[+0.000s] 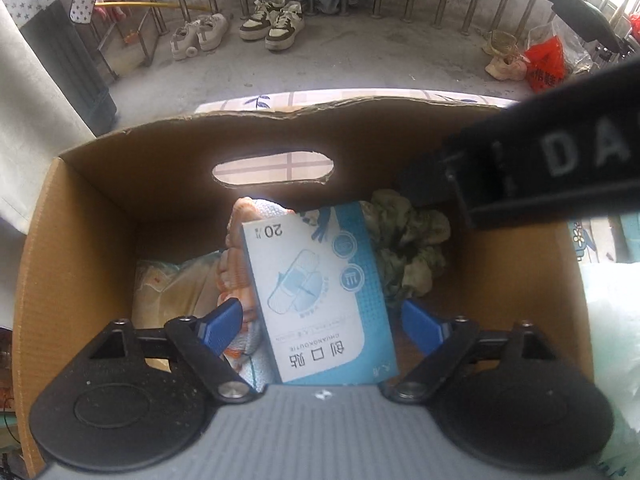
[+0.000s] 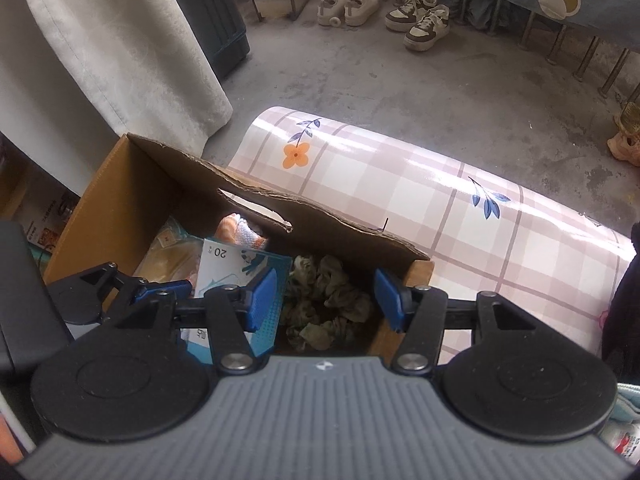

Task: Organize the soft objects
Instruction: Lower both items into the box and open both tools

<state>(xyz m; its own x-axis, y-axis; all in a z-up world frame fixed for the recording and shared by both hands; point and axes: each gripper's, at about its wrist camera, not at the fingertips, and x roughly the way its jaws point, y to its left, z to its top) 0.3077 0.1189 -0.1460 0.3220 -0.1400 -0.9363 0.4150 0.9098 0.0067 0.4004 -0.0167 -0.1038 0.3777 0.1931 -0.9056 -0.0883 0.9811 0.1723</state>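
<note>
An open cardboard box (image 1: pixel 100 208) holds soft things. My left gripper (image 1: pixel 322 326) points down into it, open, its blue pads (image 1: pixel 224 324) standing a little clear of both sides of a blue-and-white bandage carton (image 1: pixel 320 292). The carton leans on an orange-and-white knitted piece (image 1: pixel 236 264) and a pale packet (image 1: pixel 172 292). A green scrunchie (image 2: pixel 328 300) lies in the box's right corner. My right gripper (image 2: pixel 326 300) hangs open just above it, pads not touching it. In the left wrist view the right gripper's black body (image 1: pixel 560 168) crosses the upper right.
The box (image 2: pixel 92 208) stands on a table with a pink checked flowered cloth (image 2: pixel 440 208). A pale curtain (image 2: pixel 120 60) hangs at the left. Pairs of shoes (image 2: pixel 420 20) sit on the concrete floor by a metal railing. A red bag (image 1: pixel 546 64) lies far right.
</note>
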